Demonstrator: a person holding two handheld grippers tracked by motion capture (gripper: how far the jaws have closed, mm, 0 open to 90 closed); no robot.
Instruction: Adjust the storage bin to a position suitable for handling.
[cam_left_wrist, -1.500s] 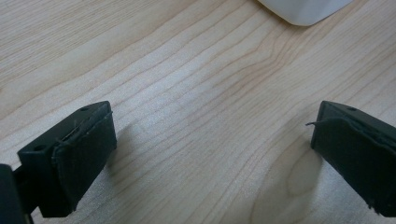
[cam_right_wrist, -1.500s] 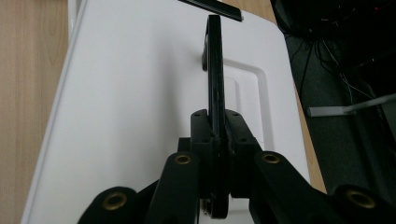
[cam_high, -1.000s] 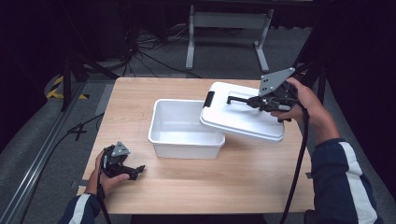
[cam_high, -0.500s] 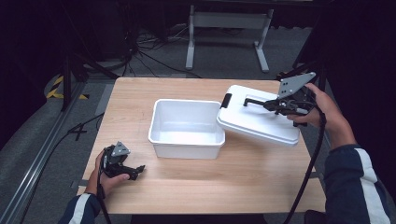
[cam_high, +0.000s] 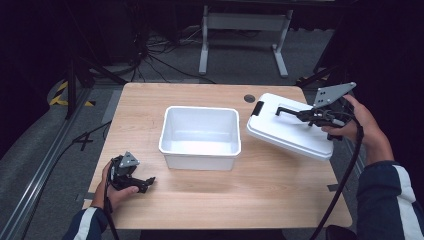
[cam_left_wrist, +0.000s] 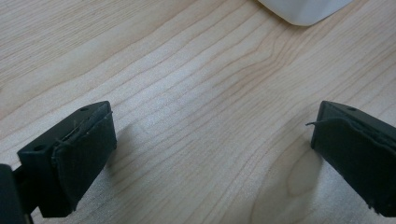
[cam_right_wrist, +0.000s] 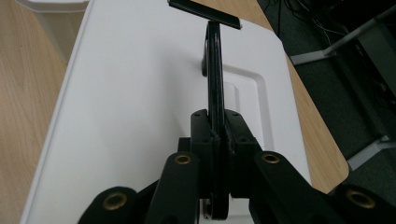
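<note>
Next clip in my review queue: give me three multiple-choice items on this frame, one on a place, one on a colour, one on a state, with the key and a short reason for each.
1. Where is the flat white plastic lid relative to the open white rectangular plastic tub?
A. Seated on the tub
B. To the tub's right, by the table's right edge
C. On the floor

2. What colour is the lid's handle?
A. Black
B. Red
C. Yellow

3. How does the left gripper stand?
A. Shut on the tub's rim
B. Shut on the lid
C. Open, holding nothing

Key:
1 B: the high view shows the lid tilted beside the tub on the right, with the tub uncovered.
2 A: the right gripper view shows a black handle against the white lid, pinched by the right gripper.
3 C: the left gripper view shows its jaws wide apart over the bare light wooden table.
</note>
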